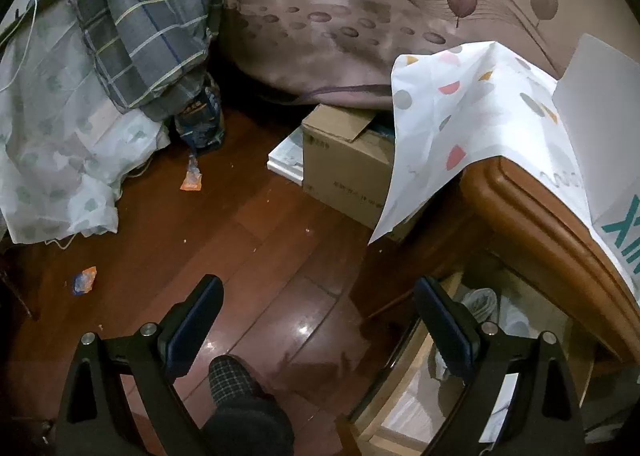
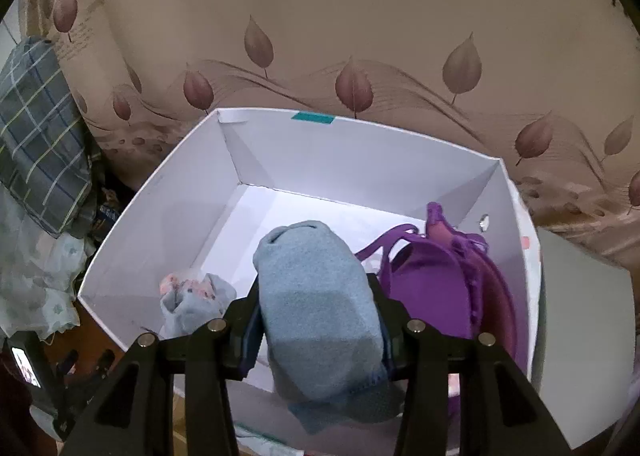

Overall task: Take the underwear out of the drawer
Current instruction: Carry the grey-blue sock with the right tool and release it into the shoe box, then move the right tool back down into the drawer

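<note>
Right wrist: right gripper clamps blue underwear over white box; next, release. Left gripper open, empty, beside drawer.

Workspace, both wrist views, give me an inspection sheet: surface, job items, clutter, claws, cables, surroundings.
Surface: dark wooden floor; wooden cabinet top under a spotted cloth.
Job's things: rolled blue underwear over a white box; purple bra and a small bunched blue garment inside it; open drawer below the cabinet top.
Clutter: wrappers on the floor, cardboard box.
Claws: left claw open, empty, over the floor; right claw shut on the blue underwear.
Cables: thin white cord over the bedding.
Surroundings: leaf-print curtain, plaid bedding.
</note>
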